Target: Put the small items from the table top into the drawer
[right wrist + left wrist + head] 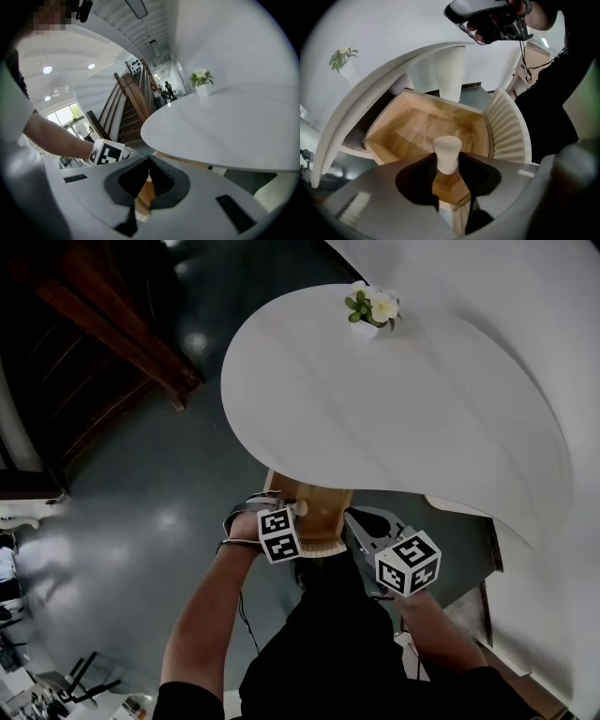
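Observation:
A wooden drawer (323,512) is pulled out from under the near edge of the round white table (394,399). In the left gripper view the drawer's floor (426,126) looks bare. My left gripper (292,510) points steeply down at the drawer's front. Its jaws stand open on either side of the white knob (447,152) and close to its stem. My right gripper (354,519) hovers just right of the drawer, jaw tips together and nothing in them (149,161). On the table top I see only a small potted flower (373,310).
A ribbed white pedestal (445,70) carries the table behind the drawer. A dark wooden staircase (112,324) rises at the far left over the shiny grey floor. White curved furniture (544,596) lies to the right. The person's legs are right behind the drawer.

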